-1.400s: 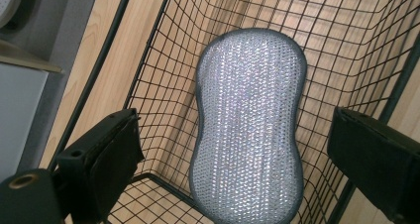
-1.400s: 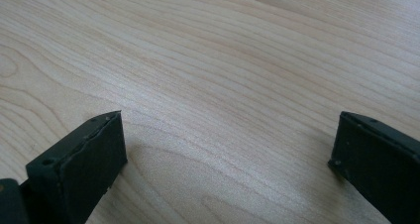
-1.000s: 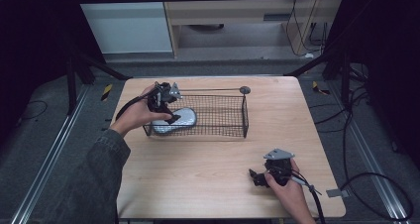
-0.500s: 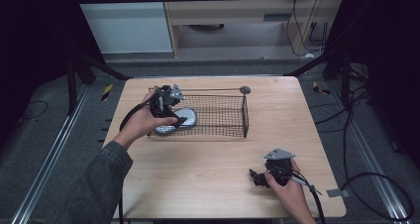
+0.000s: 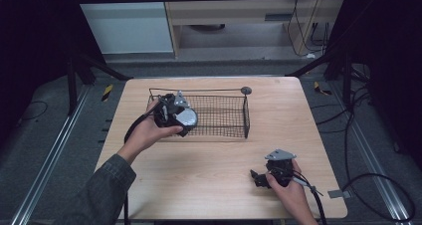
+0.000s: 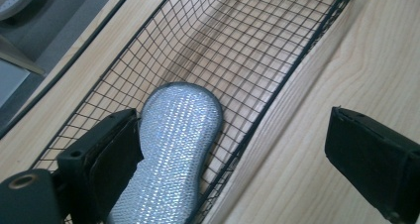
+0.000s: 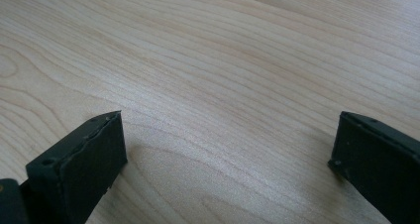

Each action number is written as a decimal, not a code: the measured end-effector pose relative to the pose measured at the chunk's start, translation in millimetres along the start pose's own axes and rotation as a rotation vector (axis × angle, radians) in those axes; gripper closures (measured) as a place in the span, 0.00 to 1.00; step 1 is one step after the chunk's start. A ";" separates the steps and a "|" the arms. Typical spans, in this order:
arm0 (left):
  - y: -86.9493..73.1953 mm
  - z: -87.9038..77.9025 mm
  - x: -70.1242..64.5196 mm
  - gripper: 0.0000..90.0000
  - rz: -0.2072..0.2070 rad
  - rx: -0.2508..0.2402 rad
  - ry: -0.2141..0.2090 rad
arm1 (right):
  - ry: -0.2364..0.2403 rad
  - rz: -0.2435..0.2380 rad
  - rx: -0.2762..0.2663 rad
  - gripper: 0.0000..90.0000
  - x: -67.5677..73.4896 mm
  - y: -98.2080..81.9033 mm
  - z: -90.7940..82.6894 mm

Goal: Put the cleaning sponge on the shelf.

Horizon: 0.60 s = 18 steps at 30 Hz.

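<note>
One wire basket (image 5: 219, 116) stands on the tabletop (image 5: 209, 175), and one silver mesh pad (image 6: 173, 149) with a dark rim lies flat on the basket's floor, near its left end in the high view. There are two grippers, one in each hand. In the left gripper view the pad is an elongated oval: its long axis runs from between the jaws up and slightly right, along the length of the basket, with the rounded end pointing away from the gripper.

The left gripper (image 6: 233, 149) has its jaws spread, having just been opening; one jaw sits inside the basket just beside the pad's left edge, the other outside the basket's near wall over bare wood, so the pad and that wall lie between them, not pinched.

The right gripper (image 7: 228, 159) rests well apart from the basket, jaws spread wide with bare tabletop between them.
</note>
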<state>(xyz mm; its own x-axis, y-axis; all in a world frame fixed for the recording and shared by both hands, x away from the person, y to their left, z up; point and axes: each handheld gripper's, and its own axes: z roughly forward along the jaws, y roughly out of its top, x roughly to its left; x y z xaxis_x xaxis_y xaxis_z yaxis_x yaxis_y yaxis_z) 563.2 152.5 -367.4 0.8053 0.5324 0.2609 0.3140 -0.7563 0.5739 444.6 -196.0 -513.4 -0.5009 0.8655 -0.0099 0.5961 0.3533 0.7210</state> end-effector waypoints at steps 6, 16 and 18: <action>-1.2 -6.2 -10.9 0.07 -0.012 -0.028 0.024 | 0.000 0.000 0.000 0.01 0.0 0.0 0.0; -14.0 -12.1 -32.6 0.06 -0.065 -0.046 0.031 | 0.000 0.002 -0.002 0.01 0.6 -0.4 -0.2; -15.5 -12.5 -35.8 0.06 -0.069 -0.052 0.031 | 0.000 0.003 -0.002 0.01 0.7 -0.4 -0.3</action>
<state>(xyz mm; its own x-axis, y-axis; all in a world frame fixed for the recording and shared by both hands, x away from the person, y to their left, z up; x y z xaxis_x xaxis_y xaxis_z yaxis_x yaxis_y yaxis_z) 523.2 149.9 -375.9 0.7663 0.5947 0.2430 0.3409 -0.6970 0.6308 443.9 -195.6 -513.5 -0.4990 0.8666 -0.0082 0.5963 0.3502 0.7223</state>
